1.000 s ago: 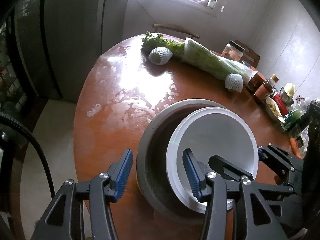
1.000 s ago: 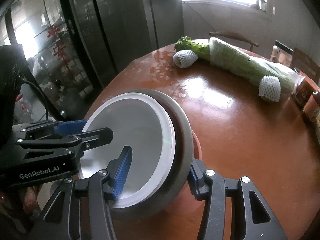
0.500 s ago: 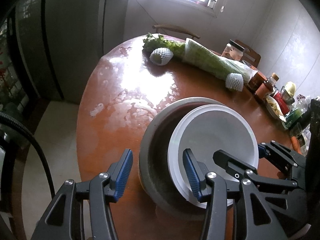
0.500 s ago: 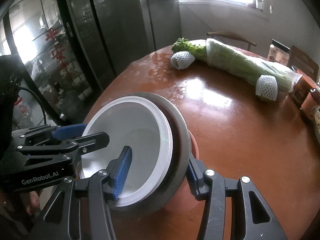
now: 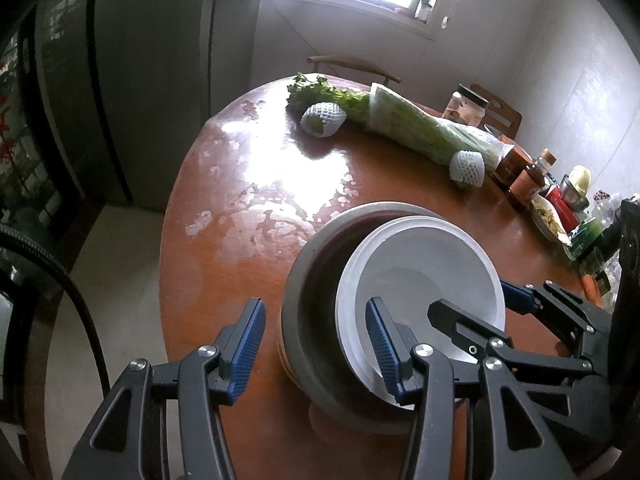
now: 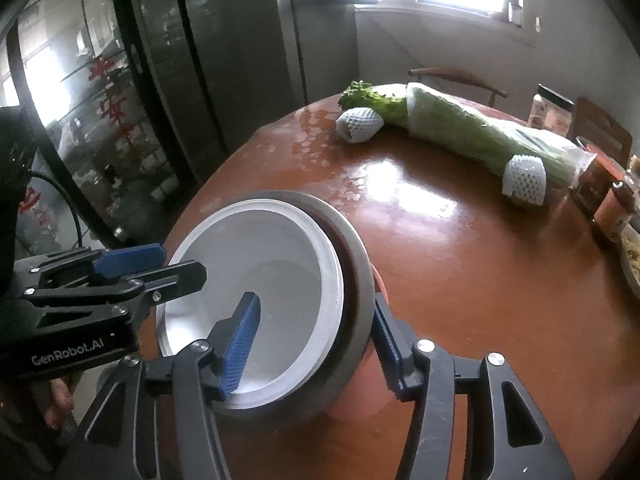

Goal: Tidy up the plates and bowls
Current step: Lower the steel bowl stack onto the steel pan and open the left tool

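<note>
Round wooden table [image 5: 248,240]; white bowl [image 6: 256,280] nested in grey bowl [image 6: 352,264]. Right gripper [image 6: 316,332] just opening, straddling both rims, pads apparently clear. Left gripper [image 5: 316,344] straddles the grey rim, not pinching.

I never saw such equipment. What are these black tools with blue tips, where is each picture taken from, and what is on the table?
A person holds two tools, each with a camera looking along its fingers. One picture comes from the left hand-held gripper, the other from the right hand-held gripper. On the table stands a grey bowl with a white bowl nested inside. Both straddle the rims. The right jaws have just been opening; whether the left ones press, I cannot tell. Behind lie wrapped greens and two foam-netted fruits.
</note>
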Available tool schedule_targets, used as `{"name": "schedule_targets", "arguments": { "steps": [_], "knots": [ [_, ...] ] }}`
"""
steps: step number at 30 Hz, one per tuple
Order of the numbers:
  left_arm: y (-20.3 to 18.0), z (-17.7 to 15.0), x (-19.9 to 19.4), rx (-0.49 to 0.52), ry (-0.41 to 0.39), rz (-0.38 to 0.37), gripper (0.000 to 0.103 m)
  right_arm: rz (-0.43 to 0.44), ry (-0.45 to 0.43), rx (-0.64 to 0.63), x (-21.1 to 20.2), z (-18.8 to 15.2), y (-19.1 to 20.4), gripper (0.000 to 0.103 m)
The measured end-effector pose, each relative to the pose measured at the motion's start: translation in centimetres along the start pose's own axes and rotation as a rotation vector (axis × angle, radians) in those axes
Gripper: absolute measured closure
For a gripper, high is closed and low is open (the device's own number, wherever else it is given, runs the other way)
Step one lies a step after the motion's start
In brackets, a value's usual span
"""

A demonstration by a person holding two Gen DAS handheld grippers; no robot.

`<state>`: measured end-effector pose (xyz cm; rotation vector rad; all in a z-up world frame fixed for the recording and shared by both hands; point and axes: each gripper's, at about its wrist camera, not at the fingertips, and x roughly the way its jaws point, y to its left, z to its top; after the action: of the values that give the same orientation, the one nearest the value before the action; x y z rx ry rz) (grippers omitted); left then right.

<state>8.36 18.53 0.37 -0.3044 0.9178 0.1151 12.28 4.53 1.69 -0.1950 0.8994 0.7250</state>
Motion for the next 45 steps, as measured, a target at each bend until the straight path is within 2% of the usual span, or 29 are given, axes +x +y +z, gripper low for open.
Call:
{"name": "schedule_targets", "arguments": {
  "steps": [27,45],
  "knots": [
    [-0.4,-0.4,-1.4,0.011,-0.048,0.007,0.050,-0.030,-0.054,-0.017,-1.7,0.1,0.5,0.036],
    [-1.6,-1.5,-4.1,0.038,-0.099,0.031,0.050,-0.062,-0.132,-0.002,-4.9,-0.9,0.3,0.030]
  ]
}}
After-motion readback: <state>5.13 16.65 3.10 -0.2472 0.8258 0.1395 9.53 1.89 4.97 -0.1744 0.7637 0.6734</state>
